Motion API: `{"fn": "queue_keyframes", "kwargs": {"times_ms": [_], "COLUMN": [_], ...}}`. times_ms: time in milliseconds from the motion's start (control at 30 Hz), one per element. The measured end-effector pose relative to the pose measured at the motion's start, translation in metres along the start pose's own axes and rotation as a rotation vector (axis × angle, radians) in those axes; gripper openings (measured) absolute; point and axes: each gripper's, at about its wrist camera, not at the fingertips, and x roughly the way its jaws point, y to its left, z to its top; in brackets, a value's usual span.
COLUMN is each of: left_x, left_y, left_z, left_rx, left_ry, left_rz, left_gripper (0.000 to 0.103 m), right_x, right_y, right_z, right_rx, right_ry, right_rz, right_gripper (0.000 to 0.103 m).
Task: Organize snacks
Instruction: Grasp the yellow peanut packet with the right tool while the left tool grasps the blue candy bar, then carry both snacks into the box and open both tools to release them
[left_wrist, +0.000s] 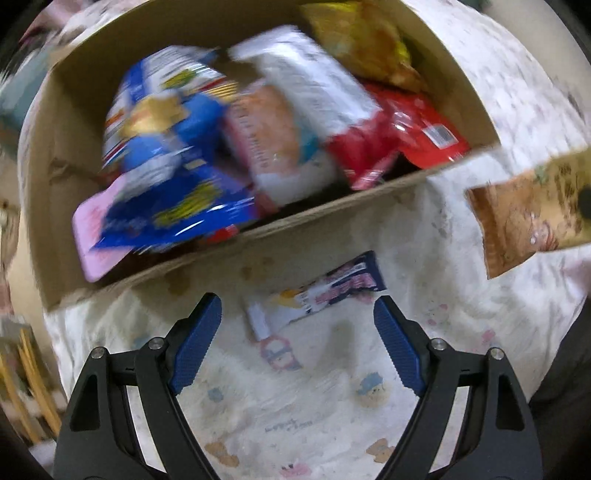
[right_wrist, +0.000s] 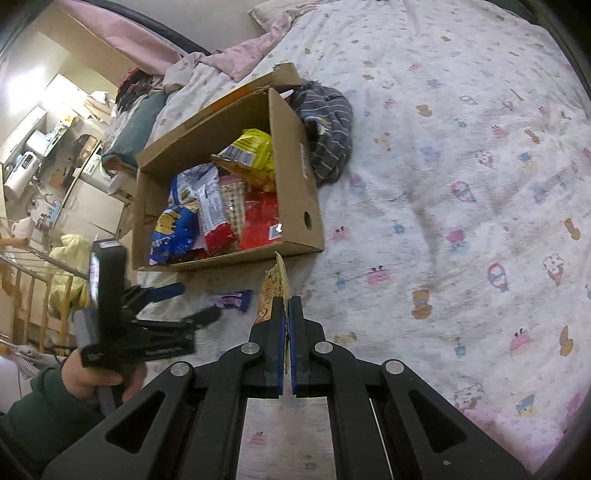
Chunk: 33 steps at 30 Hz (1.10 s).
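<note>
The right gripper (right_wrist: 287, 310) has its blue-padded fingers pressed together on the lower edge of a tan snack packet (right_wrist: 275, 286), which stands on edge just short of the cardboard box (right_wrist: 295, 166); from the left wrist the same tan packet (left_wrist: 532, 210) hangs in the air to the right of the box's near wall. The left gripper (left_wrist: 297, 314) has its fingers spread wide with nothing between them, hovering above the patterned bedsheet (left_wrist: 295, 406) on the near side of the box. Past its fingertips, a purple-and-white snack bar (left_wrist: 321, 291) lies flat on the sheet, close against the foot of the box's near wall. Inside the box, blurred in the left view, sit blue chip bags (left_wrist: 162, 147) at the left, a white-and-red packet (left_wrist: 317, 96) in the middle, a red bag (left_wrist: 417, 125) at the right and a yellow bag (left_wrist: 365, 40) at the far corner. Beyond the box's right wall, a grey striped garment (right_wrist: 328, 129) is bunched on the sheet.
</note>
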Motion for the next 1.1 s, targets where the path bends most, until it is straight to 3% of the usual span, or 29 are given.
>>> {"fn": "queue_keyframes", "kwargs": {"times_ms": [67, 133, 300, 400, 500, 600, 667, 733, 800, 867, 1100], "left_x": [0.000, 0.010, 0.018, 0.019, 0.023, 0.030, 0.033, 0.040, 0.044, 0.042, 0.035], "left_y": [-0.013, -0.023, -0.030, -0.041, -0.050, -0.054, -0.053, -0.048, -0.047, -0.048, -0.035], "left_z": [0.006, 0.013, 0.014, 0.007, 0.002, 0.001, 0.001, 0.006, 0.006, 0.005, -0.004], "left_rx": [0.080, 0.155, 0.195, 0.237, 0.242, 0.272, 0.249, 0.234, 0.226, 0.223, 0.185], "left_ry": [-0.034, -0.013, -0.029, -0.017, 0.024, 0.009, 0.015, 0.030, 0.055, 0.072, 0.095], "left_rz": [0.042, 0.052, 0.117, 0.114, 0.056, 0.099, 0.068, 0.028, -0.016, -0.041, -0.096], "left_gripper": [0.082, 0.082, 0.082, 0.082, 0.068, 0.068, 0.067, 0.055, 0.029, 0.014, 0.014], "right_x": [-0.001, -0.001, 0.001, 0.002, 0.001, 0.003, 0.006, 0.007, 0.007, 0.006, 0.010], "right_y": [-0.002, -0.005, -0.010, -0.008, -0.002, 0.001, -0.002, -0.006, -0.010, -0.009, 0.003], "right_z": [0.000, 0.000, -0.003, -0.002, -0.002, -0.002, -0.003, -0.003, -0.003, -0.002, 0.000], "right_rx": [0.008, 0.018, 0.028, 0.029, 0.019, 0.008, 0.011, 0.023, 0.036, 0.036, 0.009], "right_ry": [-0.002, -0.003, 0.009, 0.010, 0.005, 0.011, 0.017, 0.020, 0.020, 0.017, 0.020], "right_rz": [0.004, 0.001, -0.013, -0.011, -0.001, -0.003, -0.013, -0.023, -0.026, -0.026, -0.013], "right_gripper": [0.002, 0.002, 0.002, 0.002, 0.002, 0.002, 0.002, 0.002, 0.002, 0.002, 0.002]}}
